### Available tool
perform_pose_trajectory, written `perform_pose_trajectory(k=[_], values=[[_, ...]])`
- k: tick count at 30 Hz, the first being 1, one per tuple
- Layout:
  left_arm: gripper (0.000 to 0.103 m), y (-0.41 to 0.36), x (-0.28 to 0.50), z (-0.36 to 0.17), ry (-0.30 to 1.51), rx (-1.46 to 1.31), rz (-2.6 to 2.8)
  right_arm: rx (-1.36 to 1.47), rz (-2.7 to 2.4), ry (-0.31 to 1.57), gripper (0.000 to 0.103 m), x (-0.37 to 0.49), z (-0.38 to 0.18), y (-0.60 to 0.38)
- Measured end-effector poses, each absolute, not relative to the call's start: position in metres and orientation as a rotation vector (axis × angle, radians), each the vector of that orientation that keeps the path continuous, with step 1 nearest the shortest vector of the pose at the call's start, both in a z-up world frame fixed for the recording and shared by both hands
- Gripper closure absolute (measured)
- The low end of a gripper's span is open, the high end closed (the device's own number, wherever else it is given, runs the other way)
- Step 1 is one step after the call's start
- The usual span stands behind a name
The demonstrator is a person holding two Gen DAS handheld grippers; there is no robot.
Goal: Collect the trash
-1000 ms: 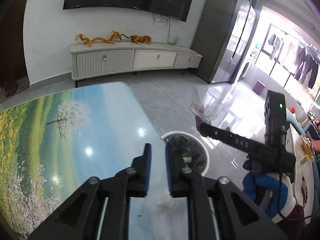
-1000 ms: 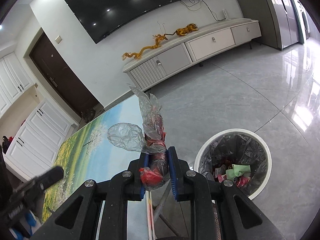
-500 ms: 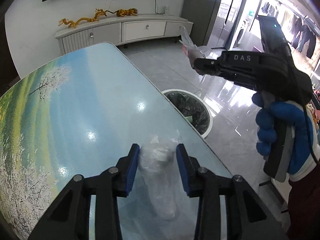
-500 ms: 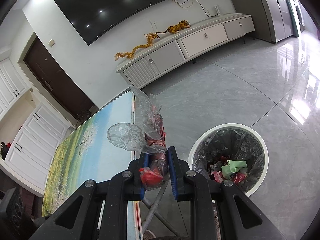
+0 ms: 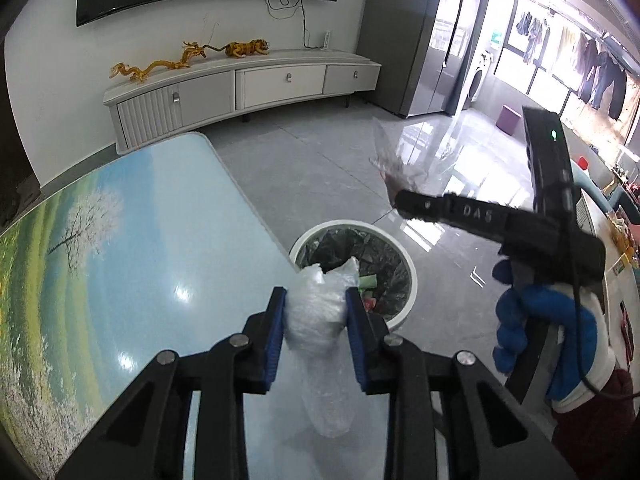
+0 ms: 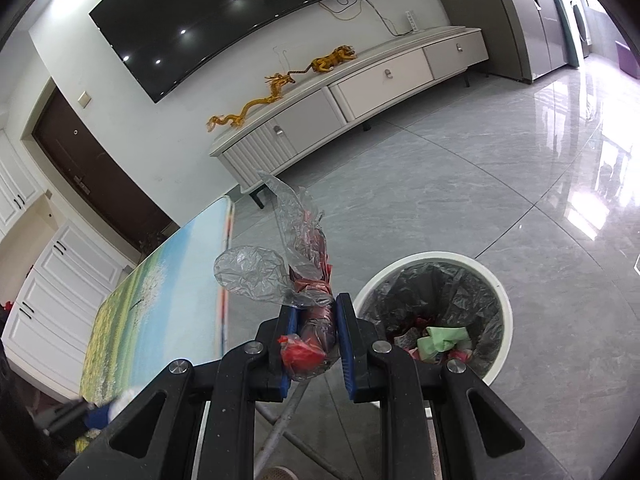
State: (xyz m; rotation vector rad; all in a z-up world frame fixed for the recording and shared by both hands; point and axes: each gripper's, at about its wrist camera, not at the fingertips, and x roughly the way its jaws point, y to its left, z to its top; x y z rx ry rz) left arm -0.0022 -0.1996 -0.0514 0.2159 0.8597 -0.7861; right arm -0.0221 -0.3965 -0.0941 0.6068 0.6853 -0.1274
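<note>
Closing, left gripper (image 5: 315,312) now pinches clear bag (image 5: 316,316).

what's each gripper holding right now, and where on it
Left gripper is clamped on a crumpled clear plastic bag, around its upper bunch. Right gripper pinches a clear wrapper with red scraps near its lower end.

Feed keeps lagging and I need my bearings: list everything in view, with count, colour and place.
clear plastic bag: 1, whitish, between the left pads, over the table edge
red-filled plastic wrap: 1, clear and red, in the right grip
trash bin: 1, white rim, black liner, on the floor by the table, holding red and green scraps
table: 1, landscape print
TV: 1, black, on the wall
TV cabinet: 1, white, under the TV
dragon figurines: golden, on the cabinet
left hand-held gripper: black, blue pads
right hand-held gripper: black, blue pads
gloved hand: blue and white
</note>
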Motion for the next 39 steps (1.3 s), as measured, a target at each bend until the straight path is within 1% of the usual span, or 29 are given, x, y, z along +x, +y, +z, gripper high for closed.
perform_pose_trajectory(k=[6,8,14,15,16,17,18,19,20,21,29,30,32,34,35,37,39], values=[[0.075,-0.253,0.030,-0.043,0.869,0.187,-0.785,0.623,-0.179,0.726,0.083,-0.020,-0.112,-0.423],[0.073,-0.271,0.044,-0.046,0.891,0.156,-0.786,0.635,-0.191,0.745,0.082,-0.018,-0.121,-0.432],[0.073,-0.322,0.071,-0.062,0.950,0.126,-0.788,0.651,-0.226,0.798,0.081,-0.010,-0.147,-0.453],[0.072,-0.329,0.074,-0.065,0.957,0.127,-0.788,0.650,-0.236,0.808,0.079,-0.008,-0.151,-0.456],[0.071,-0.336,0.076,-0.069,0.969,0.124,-0.788,0.649,-0.242,0.813,0.072,-0.008,-0.153,-0.458],[0.068,-0.341,0.078,-0.073,0.979,0.119,-0.788,0.653,-0.251,0.820,0.066,-0.007,-0.156,-0.461],[0.065,-0.346,0.079,-0.076,0.987,0.115,-0.786,0.657,-0.259,0.824,0.055,-0.006,-0.158,-0.463],[0.058,-0.350,0.081,-0.079,0.990,0.113,-0.780,0.663,-0.269,0.827,0.052,-0.007,-0.161,-0.466],[0.052,-0.353,0.083,-0.081,0.990,0.109,-0.774,0.666,-0.275,0.831,0.052,-0.008,-0.163,-0.468],[0.051,-0.355,0.084,-0.083,0.993,0.101,-0.769,0.667,-0.282,0.836,0.051,-0.009,-0.165,-0.469],[0.049,-0.348,0.088,-0.081,0.990,0.048,-0.707,0.671,-0.363,0.831,0.047,-0.026,-0.159,-0.472],[0.048,-0.345,0.086,-0.079,0.978,0.045,-0.690,0.664,-0.373,0.819,0.045,-0.028,-0.154,-0.470],[0.040,-0.337,0.082,-0.071,0.937,0.045,-0.645,0.641,-0.389,0.794,0.040,-0.028,-0.143,-0.467],[0.034,-0.327,0.075,-0.060,0.873,0.055,-0.586,0.609,-0.408,0.766,0.036,-0.028,-0.131,-0.461],[0.033,-0.321,0.073,-0.055,0.848,0.057,-0.563,0.591,-0.419,0.748,0.034,-0.029,-0.122,-0.457],[0.032,-0.309,0.067,-0.044,0.796,0.057,-0.517,0.557,-0.441,0.710,0.028,-0.031,-0.107,-0.448],[0.032,-0.296,0.062,-0.033,0.754,0.054,-0.475,0.522,-0.457,0.681,0.026,-0.033,-0.095,-0.439]])
